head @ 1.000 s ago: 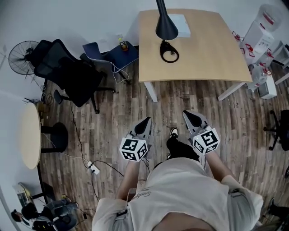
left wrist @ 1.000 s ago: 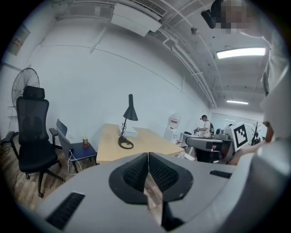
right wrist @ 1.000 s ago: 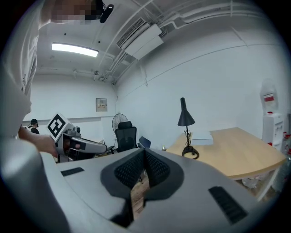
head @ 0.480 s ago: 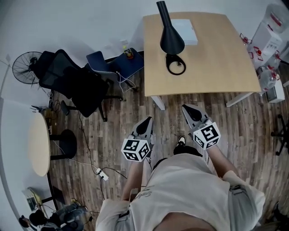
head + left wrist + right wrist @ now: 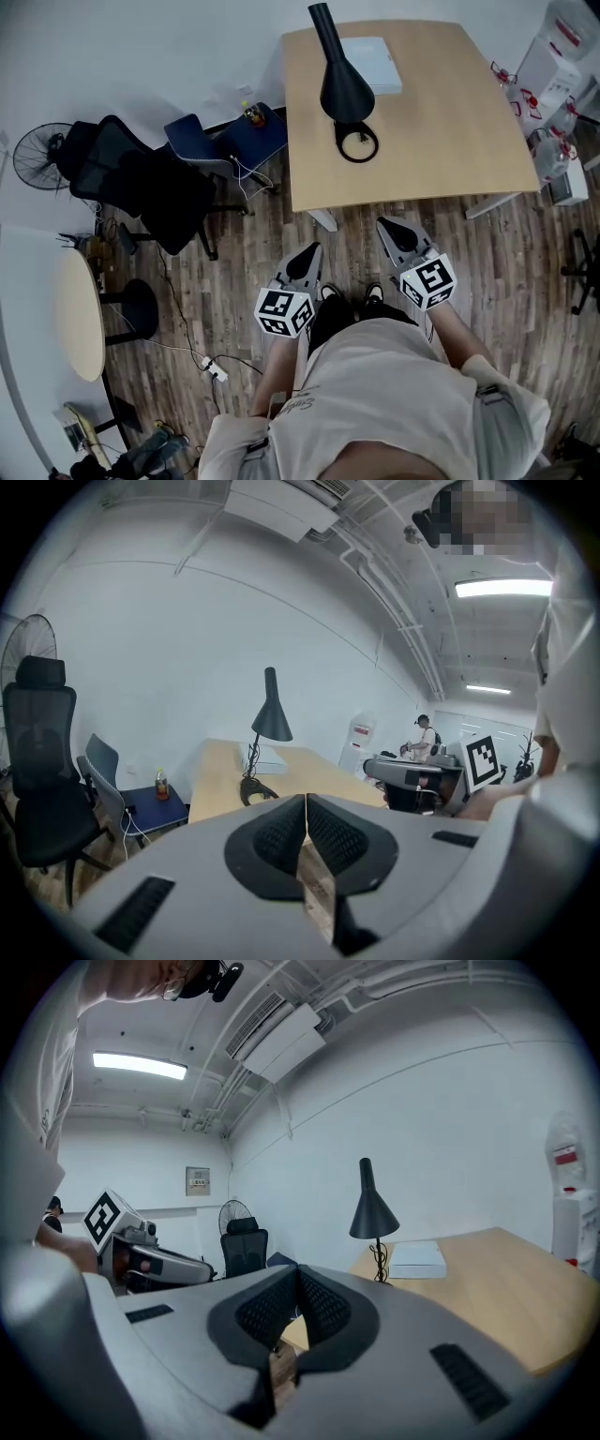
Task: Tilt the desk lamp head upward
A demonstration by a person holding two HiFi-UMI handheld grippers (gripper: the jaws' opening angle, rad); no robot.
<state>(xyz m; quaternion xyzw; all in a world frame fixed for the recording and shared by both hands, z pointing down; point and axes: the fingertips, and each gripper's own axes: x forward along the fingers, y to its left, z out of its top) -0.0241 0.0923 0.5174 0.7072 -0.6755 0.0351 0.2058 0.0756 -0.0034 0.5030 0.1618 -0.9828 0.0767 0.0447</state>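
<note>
Left tongs (image 5: 308,251), right tongs (image 5: 386,228) closed — lamp (image 5: 346,94) apart

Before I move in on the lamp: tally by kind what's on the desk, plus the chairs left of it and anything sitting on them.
Desk lamp: 1
White flat box: 1
Chairs: 2 (black office chair, blue chair)
Bottle on the blue chair's seat: 1
Total: 5
</note>
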